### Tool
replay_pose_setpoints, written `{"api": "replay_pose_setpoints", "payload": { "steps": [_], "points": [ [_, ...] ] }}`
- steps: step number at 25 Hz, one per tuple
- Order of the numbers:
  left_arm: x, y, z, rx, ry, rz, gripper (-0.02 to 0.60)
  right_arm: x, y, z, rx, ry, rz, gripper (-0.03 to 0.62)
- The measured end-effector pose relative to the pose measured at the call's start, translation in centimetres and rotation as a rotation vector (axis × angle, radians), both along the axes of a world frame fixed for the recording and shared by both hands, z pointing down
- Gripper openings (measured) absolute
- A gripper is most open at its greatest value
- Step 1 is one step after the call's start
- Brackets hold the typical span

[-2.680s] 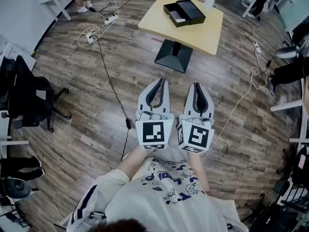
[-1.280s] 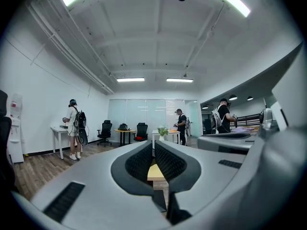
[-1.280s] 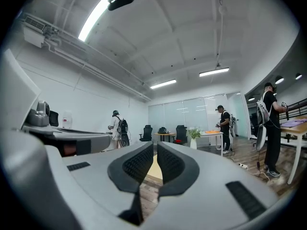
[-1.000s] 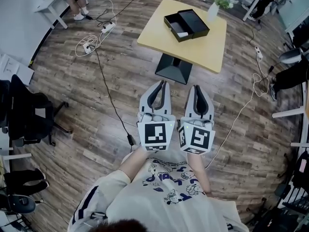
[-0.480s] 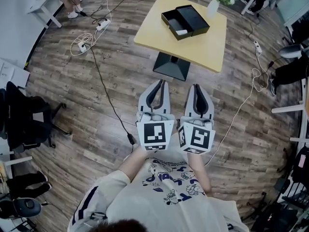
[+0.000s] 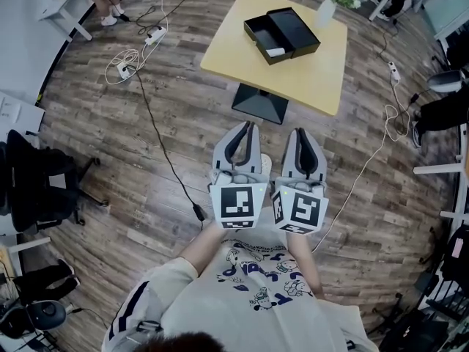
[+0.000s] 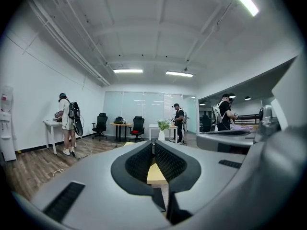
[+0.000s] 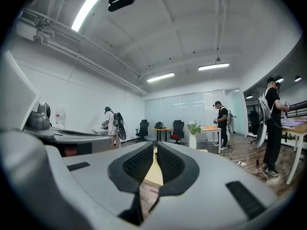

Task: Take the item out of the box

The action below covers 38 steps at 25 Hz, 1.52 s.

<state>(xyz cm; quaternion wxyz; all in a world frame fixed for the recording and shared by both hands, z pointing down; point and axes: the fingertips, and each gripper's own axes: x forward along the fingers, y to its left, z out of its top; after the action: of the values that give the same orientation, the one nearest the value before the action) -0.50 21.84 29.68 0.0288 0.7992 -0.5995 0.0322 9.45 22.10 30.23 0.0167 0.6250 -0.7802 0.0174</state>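
An open black box point(image 6: 282, 34) lies on the yellow table point(image 6: 308, 72) far ahead, its two halves side by side. A small white item point(image 6: 276, 51) shows in the nearer half. My left gripper point(image 6: 248, 125) and right gripper point(image 6: 302, 130) are held side by side close to the person's chest, over the wooden floor and well short of the table. Both are shut with nothing between the jaws. In the left gripper view the left gripper point(image 7: 153, 145) points toward the table's edge point(image 7: 156, 175). The right gripper view shows the same of the right gripper point(image 8: 155, 150).
A white vase with a plant point(image 6: 327, 9) stands on the table beside the box. The table's black base point(image 6: 260, 101) stands on the floor ahead. Cables point(image 6: 157, 123) and a power strip point(image 6: 124, 68) lie at the left, a white cable point(image 6: 366, 160) at the right. Office chairs point(image 6: 44, 174) stand at the left; people stand at desks farther off.
The table and box have drawn a little nearer and shifted slightly in the head view. Both grippers stay shut, side by side in front of the chest.
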Motion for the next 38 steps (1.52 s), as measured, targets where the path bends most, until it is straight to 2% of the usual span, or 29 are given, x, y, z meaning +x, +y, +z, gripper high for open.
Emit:
{"api": "replay_pose_setpoints", "payload": {
  "steps": [13,30,38],
  "points": [
    [2.0,-8.4,0.1,-0.006,-0.01,-0.027,0.028,1.4,-8.9,0.3,-0.008,-0.008,-0.042,0.043],
    [3.3,-20.7,-1.3,-0.001,-0.019,-0.14,0.028,3.3,-22.7,-1.4,0.01,-0.01,-0.149,0.043],
    [3.6,-24.6,-0.8,-0.01,-0.018,-0.198,0.028,3.8,-26.9,-0.8,-0.003,-0.004,-0.204,0.043]
  ]
}}
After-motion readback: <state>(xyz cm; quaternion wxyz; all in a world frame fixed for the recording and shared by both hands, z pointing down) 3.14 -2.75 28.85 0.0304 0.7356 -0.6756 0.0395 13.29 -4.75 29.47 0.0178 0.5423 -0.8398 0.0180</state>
